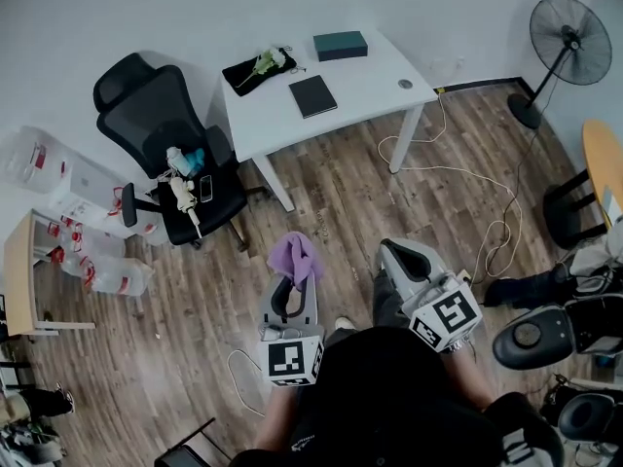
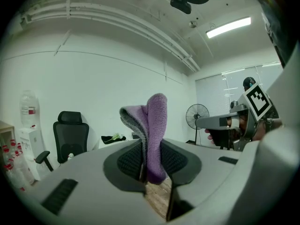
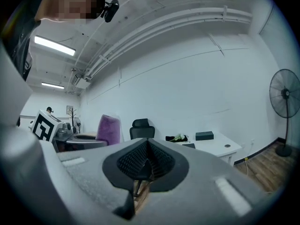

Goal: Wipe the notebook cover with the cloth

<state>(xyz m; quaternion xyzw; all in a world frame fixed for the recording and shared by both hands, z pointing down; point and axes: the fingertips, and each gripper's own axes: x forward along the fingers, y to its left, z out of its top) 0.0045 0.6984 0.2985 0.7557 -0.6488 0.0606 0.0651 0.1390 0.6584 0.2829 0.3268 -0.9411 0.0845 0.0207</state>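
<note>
A purple cloth [image 1: 295, 258] [image 2: 152, 130] sticks up from my left gripper [image 1: 289, 291] [image 2: 151, 170], whose jaws are shut on it. Far ahead, a dark notebook [image 1: 312, 95] [image 3: 189, 145] lies flat on the white table [image 1: 365, 86]. My right gripper [image 1: 404, 260] [image 3: 143, 170] is shut with nothing between its jaws. Both grippers hang over the wooden floor, well short of the table. In the right gripper view the cloth [image 3: 108, 129] shows at the left.
A dark green box [image 1: 341, 45] and a black tray with white flowers [image 1: 258, 67] sit at the table's back. A black office chair [image 1: 165, 144] stands left of the table. White cables [image 1: 467, 178] trail on the floor. A standing fan [image 1: 565, 47] is at the right.
</note>
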